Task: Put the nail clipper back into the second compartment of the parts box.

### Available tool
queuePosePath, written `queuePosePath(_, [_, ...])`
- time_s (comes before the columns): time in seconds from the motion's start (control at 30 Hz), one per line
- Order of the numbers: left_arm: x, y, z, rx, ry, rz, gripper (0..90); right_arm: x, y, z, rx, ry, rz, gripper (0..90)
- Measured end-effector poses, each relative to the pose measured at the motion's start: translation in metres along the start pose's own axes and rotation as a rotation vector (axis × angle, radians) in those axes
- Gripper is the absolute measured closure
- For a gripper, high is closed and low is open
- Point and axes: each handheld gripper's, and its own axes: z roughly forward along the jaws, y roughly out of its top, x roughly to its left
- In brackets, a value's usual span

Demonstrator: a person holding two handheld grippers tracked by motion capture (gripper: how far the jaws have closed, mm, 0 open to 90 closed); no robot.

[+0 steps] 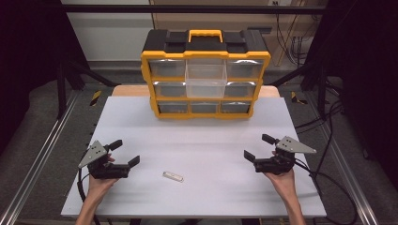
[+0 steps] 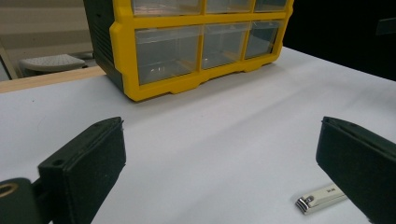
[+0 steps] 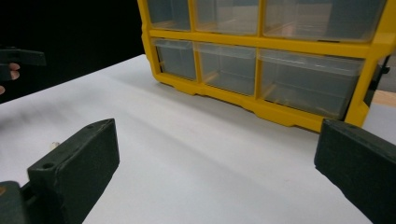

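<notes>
A yellow and black drawer cabinet (image 1: pixel 205 75) with clear drawers stands at the far middle of the white table (image 1: pixel 197 140); its top and middle centre drawers are pulled out. A small white nail clipper (image 1: pixel 172 176) lies near the front, between the hands. My left gripper (image 1: pixel 124 152) rests at the front left, open, with nothing between its jaws; the nail clipper (image 2: pixel 321 198) lies just beside its right jaw. My right gripper (image 1: pixel 258 146) sits at the front right, open and empty, facing the cabinet (image 3: pixel 266 60).
The cabinet (image 2: pixel 196 46) has a yellow carry handle (image 1: pixel 205 35) on top. Dark frame rails and cables (image 1: pixel 324 154) run along both sides of the table. A wooden board edge (image 1: pixel 126 90) shows behind the white surface.
</notes>
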Motion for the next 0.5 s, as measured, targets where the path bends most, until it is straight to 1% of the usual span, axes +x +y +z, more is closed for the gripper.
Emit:
queuePosePath(0.13, [0.000, 0.000, 0.000, 0.002, 0.000, 0.001, 1.5, 0.005, 0.003, 0.003, 0.016, 0.000, -0.017, 0.7])
queuePosePath(0.27, [0.000, 0.000, 0.000, 0.004, 0.000, 0.000, 1.6, 0.014, 0.007, 0.009, 0.027, 0.019, -0.024, 0.6])
queuePosePath(0.3, [0.000, 0.000, 0.000, 0.004, 0.000, 0.000, 1.6, 0.014, 0.007, 0.009, 0.027, 0.019, -0.024, 0.6])
queuePosePath(0.43, [0.000, 0.000, 0.001, 0.005, 0.000, 0.001, 1.6, 0.021, 0.011, 0.014, 0.033, 0.031, -0.024, 0.7])
queuePosePath(0.5, [0.000, 0.000, 0.001, 0.006, 0.001, 0.001, 1.6, 0.027, 0.013, 0.018, 0.040, 0.039, -0.034, 0.8])
